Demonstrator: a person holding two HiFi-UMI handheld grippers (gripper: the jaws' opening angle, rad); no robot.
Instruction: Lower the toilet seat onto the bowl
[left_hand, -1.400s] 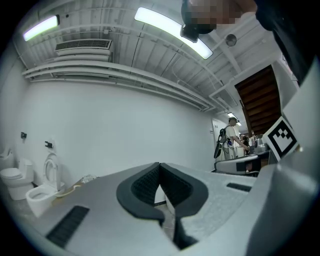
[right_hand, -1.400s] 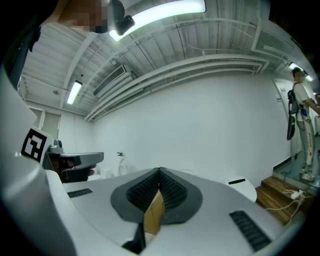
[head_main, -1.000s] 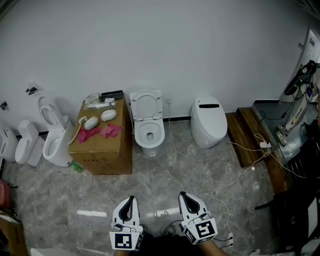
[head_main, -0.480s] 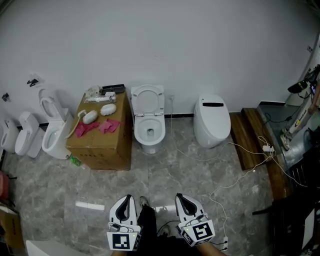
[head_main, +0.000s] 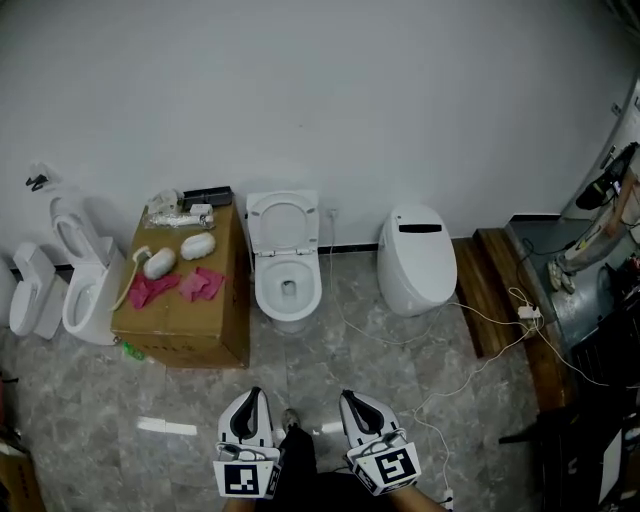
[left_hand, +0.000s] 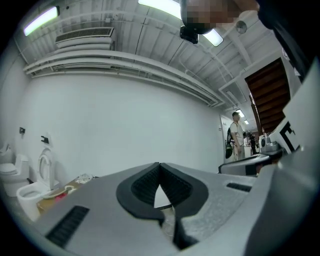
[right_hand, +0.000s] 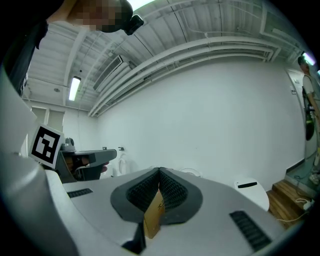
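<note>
Evidently too far off to reach, the toilet seat (head_main: 283, 220) stands raised above its bowl (head_main: 288, 292) by the wall (head_main: 420, 100), so the left gripper (head_main: 254, 398) (closed, empty) and the right gripper (head_main: 352, 399), closed on what looks like a tan slip (right_hand: 153, 215), wait low and idle.

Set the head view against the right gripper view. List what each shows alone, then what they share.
Head view only: the grey floor tiles and the pink cloths lying on the cardboard box.
Right gripper view only: the ceiling with its lit strip light, and a person at the far right edge.
Both: the white wall, the closed white toilet, the wooden step, and the right gripper, its jaws shut.
</note>
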